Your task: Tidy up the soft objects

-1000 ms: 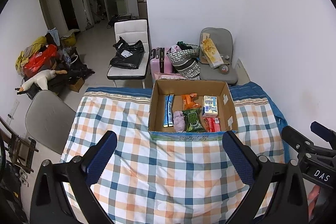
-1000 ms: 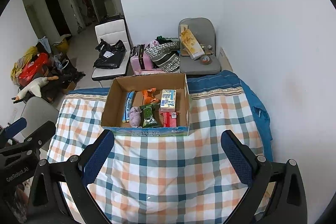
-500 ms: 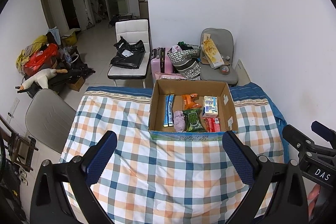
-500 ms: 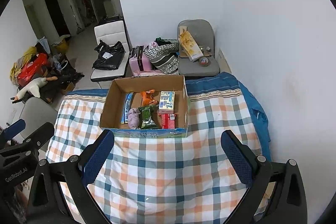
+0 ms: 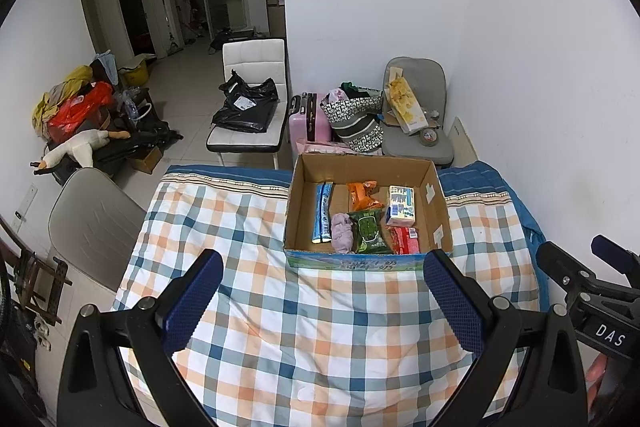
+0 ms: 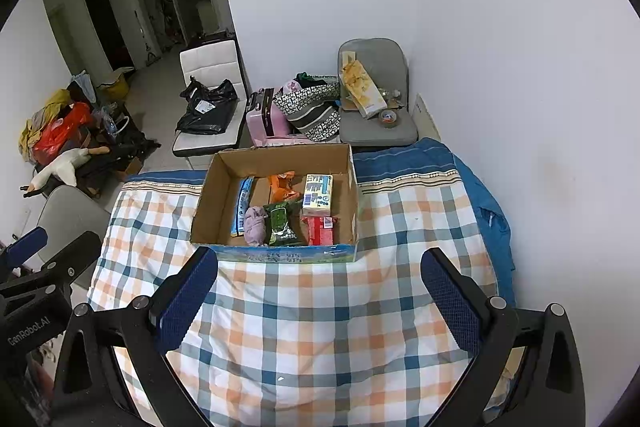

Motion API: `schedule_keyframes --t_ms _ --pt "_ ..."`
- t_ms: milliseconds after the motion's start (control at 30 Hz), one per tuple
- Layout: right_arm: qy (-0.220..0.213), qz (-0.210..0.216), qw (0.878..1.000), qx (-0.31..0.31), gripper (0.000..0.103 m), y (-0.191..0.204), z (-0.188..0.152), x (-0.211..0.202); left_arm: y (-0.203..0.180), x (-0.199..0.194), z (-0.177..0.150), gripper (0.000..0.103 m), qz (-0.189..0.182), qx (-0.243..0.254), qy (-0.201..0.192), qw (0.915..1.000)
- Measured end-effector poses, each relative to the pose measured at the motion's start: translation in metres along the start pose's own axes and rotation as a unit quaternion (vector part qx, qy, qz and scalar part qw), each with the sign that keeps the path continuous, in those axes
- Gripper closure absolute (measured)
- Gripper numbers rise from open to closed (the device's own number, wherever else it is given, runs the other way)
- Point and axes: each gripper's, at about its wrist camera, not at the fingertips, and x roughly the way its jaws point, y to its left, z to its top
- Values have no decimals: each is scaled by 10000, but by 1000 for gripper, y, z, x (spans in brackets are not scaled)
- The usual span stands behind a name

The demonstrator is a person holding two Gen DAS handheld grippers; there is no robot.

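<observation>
An open cardboard box [image 5: 438, 203] [image 6: 212, 195] stands on the checked cloth at the table's far side. Inside lie a blue packet [image 5: 322, 213] [image 6: 241, 207], an orange packet [image 5: 362, 195] [image 6: 283, 185], a lilac soft bundle [image 5: 342, 231] [image 6: 255, 225], a green wipes pack [image 5: 370, 231] [image 6: 282, 223], a yellow-white tissue pack [image 5: 401, 206] [image 6: 318, 195] and a red pack [image 5: 405, 239] [image 6: 321, 230]. My left gripper [image 5: 320, 303] hovers open on the near side of the box, nothing between its fingers. My right gripper [image 6: 318, 301] is likewise open and holds nothing, beside the left.
The checked cloth [image 5: 320, 339] [image 6: 320, 327] covers the table in front of the box. A white wall runs along the right. Behind the table are a grey chair [image 5: 416, 123], a pink suitcase [image 5: 308, 119], a patterned bag [image 5: 356, 119] and a white chair [image 5: 252, 107].
Both grippers have drifted slightly, so the box sits a little differently in each view. Their jaws stay wide apart and nothing in the box has moved.
</observation>
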Motion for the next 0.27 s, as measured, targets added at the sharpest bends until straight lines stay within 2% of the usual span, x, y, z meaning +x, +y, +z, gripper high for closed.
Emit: schedule_keyframes --t_ms 267 --pt "-24 35 10000 -5 0 -3 3 -2 0 -5 2 0 88 -35 -45 9999"
